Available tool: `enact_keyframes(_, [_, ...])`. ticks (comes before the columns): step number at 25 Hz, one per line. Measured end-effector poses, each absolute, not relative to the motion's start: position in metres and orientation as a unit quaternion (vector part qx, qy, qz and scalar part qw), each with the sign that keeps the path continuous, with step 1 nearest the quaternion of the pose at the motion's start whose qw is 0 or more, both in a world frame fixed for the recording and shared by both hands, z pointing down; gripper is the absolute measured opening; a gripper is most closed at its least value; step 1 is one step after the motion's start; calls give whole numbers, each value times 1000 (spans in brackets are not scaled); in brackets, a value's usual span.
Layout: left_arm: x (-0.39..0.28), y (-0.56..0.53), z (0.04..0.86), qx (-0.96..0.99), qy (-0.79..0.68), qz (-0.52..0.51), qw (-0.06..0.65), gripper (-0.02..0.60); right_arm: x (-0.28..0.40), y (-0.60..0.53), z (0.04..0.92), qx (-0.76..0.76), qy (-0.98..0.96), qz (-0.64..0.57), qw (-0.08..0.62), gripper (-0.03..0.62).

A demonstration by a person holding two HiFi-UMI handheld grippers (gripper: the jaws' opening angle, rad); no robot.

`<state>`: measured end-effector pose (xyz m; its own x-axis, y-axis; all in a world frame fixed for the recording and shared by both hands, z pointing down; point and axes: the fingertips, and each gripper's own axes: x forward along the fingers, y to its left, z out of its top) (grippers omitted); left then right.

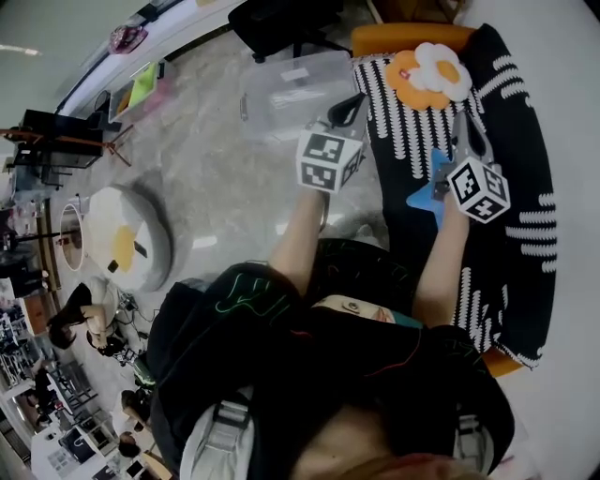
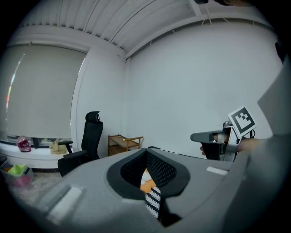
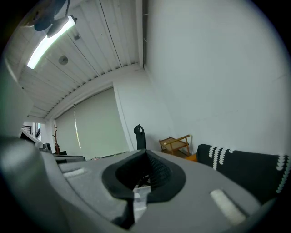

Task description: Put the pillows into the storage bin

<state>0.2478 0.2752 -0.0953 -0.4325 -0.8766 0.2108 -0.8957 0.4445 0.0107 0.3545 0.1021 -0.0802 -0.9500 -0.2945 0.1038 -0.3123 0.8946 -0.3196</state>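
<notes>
— Dark jacket (image 1: 281,366) on the person fills the low part of the head view, and two bare forearms reach out from it. What lies around them?
— Left of the arms is pale floor (image 1: 225,187) with a round white pouffe (image 1: 127,239). A black office chair (image 1: 272,23) stands beyond the storage bin (image 1: 295,92). Right of them is an orange sofa (image 1: 412,37) under a black blanket with white stripes (image 1: 398,131).
— How are the hands held?
— Both are stretched forward, close to level. The left gripper (image 1: 351,106) is over the sofa's near edge, just beside the bin, and the right gripper (image 1: 466,127) is over the blanket. Each one's fingers are pressed together, pinching nothing.
— And the pillows?
— One flower pillow (image 1: 431,70), white and orange, lies on the blanket beyond both grippers. One blue star pillow (image 1: 424,197) lies beside the right gripper's cube, partly hidden by the forearm.
— The bin?
— Clear plastic, on the floor next to the sofa. Only floor shows through its walls.
</notes>
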Motion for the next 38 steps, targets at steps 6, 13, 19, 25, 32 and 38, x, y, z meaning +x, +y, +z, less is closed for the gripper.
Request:
enact_keyframes(6, [241, 241, -105, 549, -831, 54, 79, 9, 354, 75, -87, 179, -970, 166, 13, 3])
enact_keyframes(13, [202, 198, -97, 570, -818, 35, 73, 9, 342, 35, -90, 214, -966, 143, 9, 3])
enact_keyframes(19, [144, 156, -67, 592, -800, 38, 94, 9, 286, 0, -70, 239, -958, 156, 24, 3])
enact_keyframes(25, [29, 165, -33, 570, -806, 28, 157, 9, 166, 17, -39, 217, -959, 167, 75, 3])
enact_keyframes(32, [-53, 117, 6, 599, -772, 13, 214, 9, 98, -18, -20, 272, -940, 170, 118, 3])
enact_keyframes(38, [-54, 69, 37, 641, -728, 29, 241, 9, 118, -52, 11, 341, -911, 184, 140, 3])
